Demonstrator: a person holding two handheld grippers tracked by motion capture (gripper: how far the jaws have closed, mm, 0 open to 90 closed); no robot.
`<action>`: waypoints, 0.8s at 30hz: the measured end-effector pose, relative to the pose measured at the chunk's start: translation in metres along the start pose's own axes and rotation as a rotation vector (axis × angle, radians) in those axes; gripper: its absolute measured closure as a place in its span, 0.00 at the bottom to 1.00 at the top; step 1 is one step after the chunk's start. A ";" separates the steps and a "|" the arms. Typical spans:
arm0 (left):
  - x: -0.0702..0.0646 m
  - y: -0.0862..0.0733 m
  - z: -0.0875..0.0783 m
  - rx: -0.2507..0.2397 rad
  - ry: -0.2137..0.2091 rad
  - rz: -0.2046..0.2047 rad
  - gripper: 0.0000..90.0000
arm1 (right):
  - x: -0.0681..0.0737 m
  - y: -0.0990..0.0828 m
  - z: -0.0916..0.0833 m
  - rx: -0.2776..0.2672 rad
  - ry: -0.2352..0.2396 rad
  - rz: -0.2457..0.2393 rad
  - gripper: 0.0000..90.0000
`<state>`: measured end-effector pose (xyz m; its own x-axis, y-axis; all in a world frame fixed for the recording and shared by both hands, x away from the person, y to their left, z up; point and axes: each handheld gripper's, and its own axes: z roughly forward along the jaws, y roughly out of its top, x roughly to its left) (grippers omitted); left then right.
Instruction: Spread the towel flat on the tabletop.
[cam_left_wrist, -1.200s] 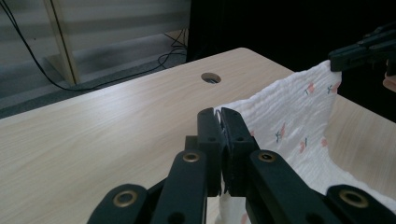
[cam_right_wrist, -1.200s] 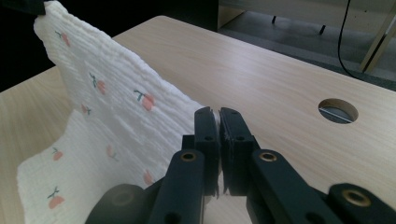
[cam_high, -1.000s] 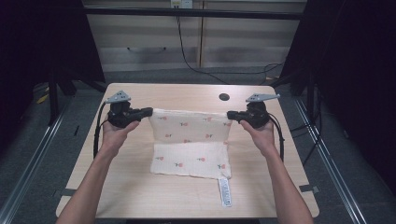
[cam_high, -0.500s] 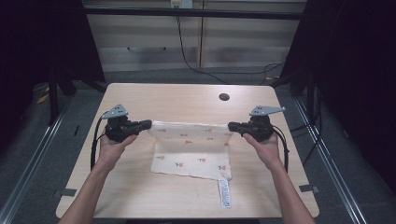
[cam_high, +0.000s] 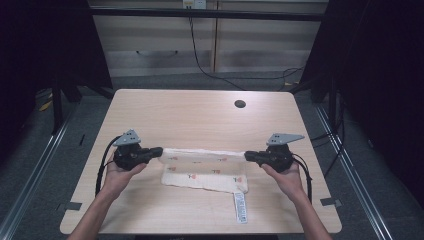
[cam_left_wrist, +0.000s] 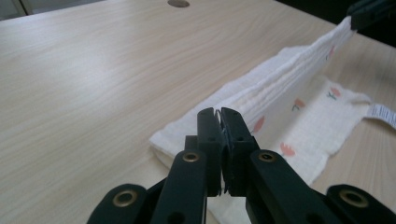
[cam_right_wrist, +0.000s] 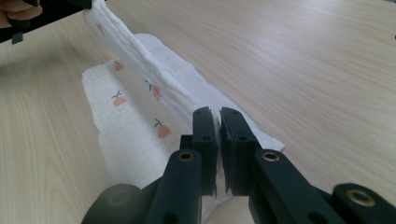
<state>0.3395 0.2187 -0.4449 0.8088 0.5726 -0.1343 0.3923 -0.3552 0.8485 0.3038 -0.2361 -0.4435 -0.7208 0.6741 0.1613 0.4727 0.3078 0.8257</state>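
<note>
A white cloth (cam_high: 202, 167) printed with small red flowers lies on the wooden table (cam_high: 200, 115), its far edge stretched taut between both grippers and lifted slightly. My left gripper (cam_high: 159, 150) is shut on the cloth's left corner; in the left gripper view its jaws (cam_left_wrist: 220, 114) pinch the cloth (cam_left_wrist: 299, 84) edge. My right gripper (cam_high: 247, 156) is shut on the right corner, and the right gripper view shows the cloth (cam_right_wrist: 140, 70) running from its jaws (cam_right_wrist: 215, 114) to the other gripper (cam_right_wrist: 56, 11). A white label (cam_high: 240, 206) hangs off the cloth's near right corner.
A round cable hole (cam_high: 240, 104) sits in the table toward the far right. Dark frames and cabinets stand beyond the table's far edge. The person's forearms reach in from the near edge.
Both grippers have moved toward the person and lower with the cloth's edge. The lifted part has folded forward over the lower part, so the cloth now looks narrower.
</note>
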 end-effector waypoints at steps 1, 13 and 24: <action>-0.001 -0.001 -0.002 0.003 -0.003 0.003 0.97 | 0.001 -0.002 -0.001 -0.003 0.007 0.005 0.94; -0.018 -0.033 -0.002 0.073 -0.046 0.018 0.97 | 0.017 -0.027 0.003 0.096 0.035 -0.017 0.94; -0.025 -0.055 0.013 0.164 -0.080 0.029 0.96 | 0.023 -0.041 0.000 0.101 0.039 0.014 0.90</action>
<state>0.3036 0.2148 -0.4945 0.8503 0.5024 -0.1568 0.4293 -0.4899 0.7588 0.2680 -0.2327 -0.4733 -0.7321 0.6529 0.1945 0.5300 0.3665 0.7647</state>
